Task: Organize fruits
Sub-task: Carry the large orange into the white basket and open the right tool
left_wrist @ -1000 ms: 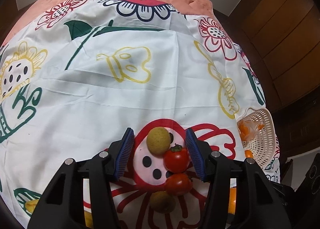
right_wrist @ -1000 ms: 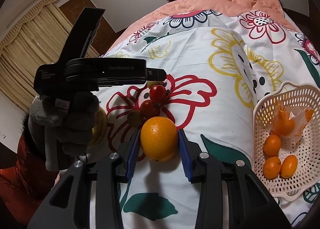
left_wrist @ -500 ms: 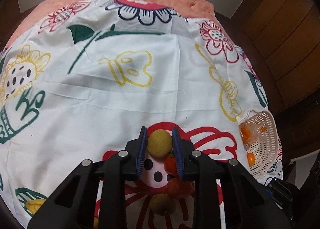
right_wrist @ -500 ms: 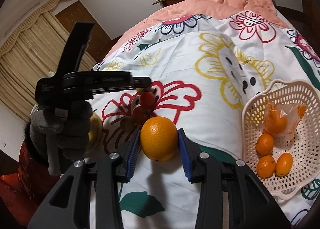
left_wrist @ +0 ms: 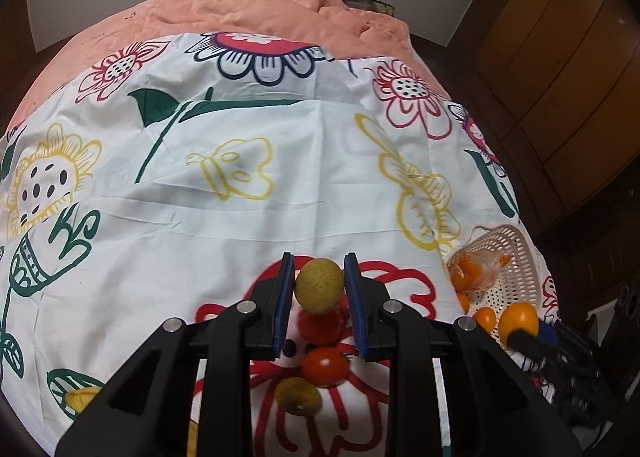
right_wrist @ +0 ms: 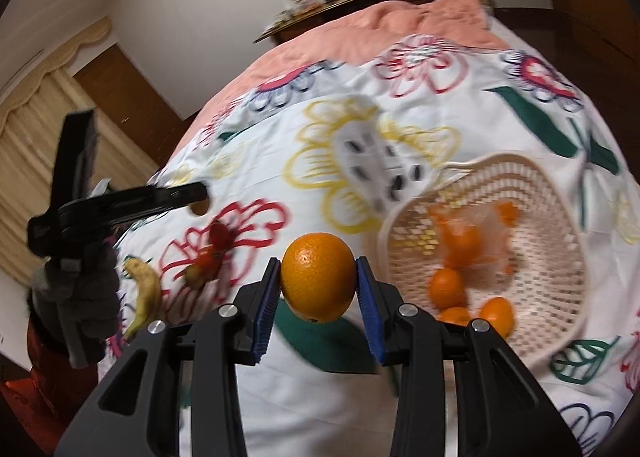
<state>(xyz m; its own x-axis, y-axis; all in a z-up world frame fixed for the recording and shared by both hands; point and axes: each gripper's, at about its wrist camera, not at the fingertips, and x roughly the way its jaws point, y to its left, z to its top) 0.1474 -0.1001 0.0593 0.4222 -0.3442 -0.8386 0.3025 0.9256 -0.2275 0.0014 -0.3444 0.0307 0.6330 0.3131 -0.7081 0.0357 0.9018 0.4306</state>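
Observation:
My left gripper [left_wrist: 319, 287] is shut on a round yellow-green fruit [left_wrist: 319, 286], lifted a little off the flowered bedsheet [left_wrist: 240, 217]. Below it lie two tomatoes [left_wrist: 325, 365] and another yellow-green fruit [left_wrist: 298, 395]. My right gripper [right_wrist: 318, 282] is shut on a large orange [right_wrist: 318, 277], held above the sheet just left of the white mesh basket [right_wrist: 532, 253]. That basket holds several small oranges [right_wrist: 447, 287] and a clear bag with orange fruit [right_wrist: 464, 233]. In the left wrist view the orange [left_wrist: 517, 319] shows by the basket [left_wrist: 516, 253].
A banana [right_wrist: 146, 293] lies on the sheet near a gloved hand [right_wrist: 80, 293] that holds the left gripper [right_wrist: 200, 199]. A peach blanket [left_wrist: 248, 13] covers the far end of the bed. Wooden wardrobe doors [left_wrist: 560, 57] stand to the right.
The left gripper shut on the yellow-green fruit and rose with it. The right gripper carried the orange to the right, closer to the basket.

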